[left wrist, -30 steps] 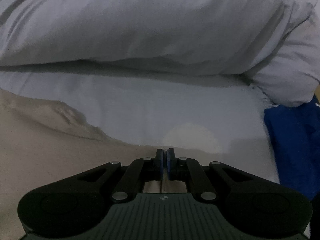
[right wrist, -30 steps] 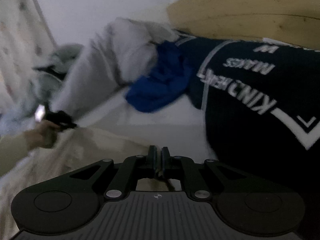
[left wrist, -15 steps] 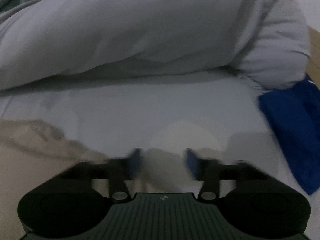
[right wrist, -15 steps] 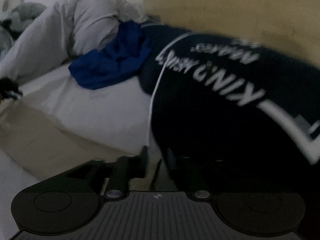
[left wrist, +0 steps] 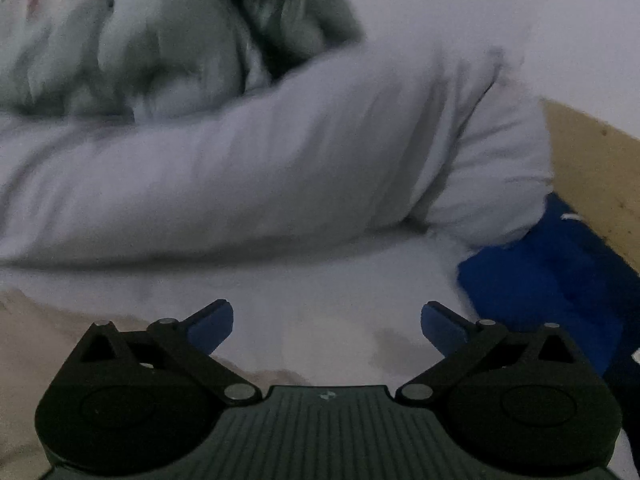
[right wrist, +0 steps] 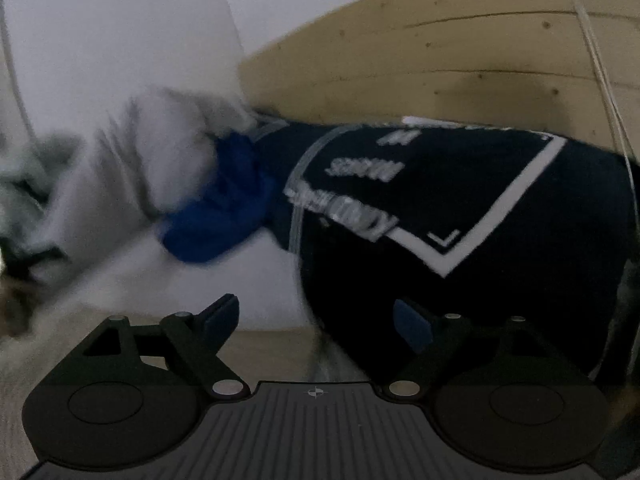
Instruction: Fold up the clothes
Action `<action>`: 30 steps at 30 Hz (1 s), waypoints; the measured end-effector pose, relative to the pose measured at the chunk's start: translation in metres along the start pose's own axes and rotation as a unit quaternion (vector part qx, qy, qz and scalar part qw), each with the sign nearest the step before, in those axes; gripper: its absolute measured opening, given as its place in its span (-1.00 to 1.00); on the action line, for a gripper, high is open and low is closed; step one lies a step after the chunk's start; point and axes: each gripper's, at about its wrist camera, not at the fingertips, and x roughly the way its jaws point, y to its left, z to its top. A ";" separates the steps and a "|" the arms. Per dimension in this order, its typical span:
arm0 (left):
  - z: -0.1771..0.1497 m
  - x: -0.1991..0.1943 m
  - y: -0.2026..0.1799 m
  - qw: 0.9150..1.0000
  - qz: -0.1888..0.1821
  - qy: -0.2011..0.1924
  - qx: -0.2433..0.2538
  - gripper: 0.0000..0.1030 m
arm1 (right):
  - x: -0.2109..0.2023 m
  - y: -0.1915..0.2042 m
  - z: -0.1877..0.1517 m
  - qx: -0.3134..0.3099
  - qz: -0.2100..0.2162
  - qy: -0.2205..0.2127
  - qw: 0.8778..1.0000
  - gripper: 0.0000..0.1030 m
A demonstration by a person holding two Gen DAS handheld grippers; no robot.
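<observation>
A beige garment [left wrist: 36, 332] lies flat on the white bed sheet [left wrist: 320, 280], reaching under the left gripper's body; its edge also shows in the right wrist view [right wrist: 264, 352]. My left gripper [left wrist: 326, 322] stands open just above the sheet, nothing between its blue pads. My right gripper [right wrist: 316, 320] is open too, over the beige edge and beside a navy garment with white lettering [right wrist: 460, 208]. A crumpled bright blue garment [right wrist: 224, 208] lies between the navy one and the duvet, and shows at the right of the left wrist view [left wrist: 552, 276].
A bulky white duvet roll [left wrist: 280, 168] lies across the bed behind the sheet, with a grey-green patterned blanket [left wrist: 132, 40] beyond it. A wooden headboard [right wrist: 440, 60] runs behind the navy garment, and a white wall [right wrist: 120, 20] stands at the left.
Both grippers were shut on the beige garment's edge one second ago; both have opened and let it go. Both cameras have lifted, showing more of the duvet and headboard.
</observation>
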 end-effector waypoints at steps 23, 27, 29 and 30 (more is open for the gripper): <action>-0.129 -0.219 -0.198 0.906 -0.162 -0.112 0.374 1.00 | -0.091 0.008 0.047 0.031 0.004 -0.178 0.984 1.00; -0.176 -0.216 -0.241 0.873 -0.209 -0.094 0.431 1.00 | -0.060 -0.012 0.027 0.055 -0.026 -0.163 0.985 1.00; -0.197 -0.210 -0.260 0.859 -0.234 -0.080 0.448 1.00 | -0.044 -0.025 0.013 0.080 -0.017 -0.153 0.985 1.00; -0.208 -0.208 -0.269 0.851 -0.246 -0.073 0.457 1.00 | -0.038 -0.032 0.007 0.092 -0.016 -0.148 0.985 1.00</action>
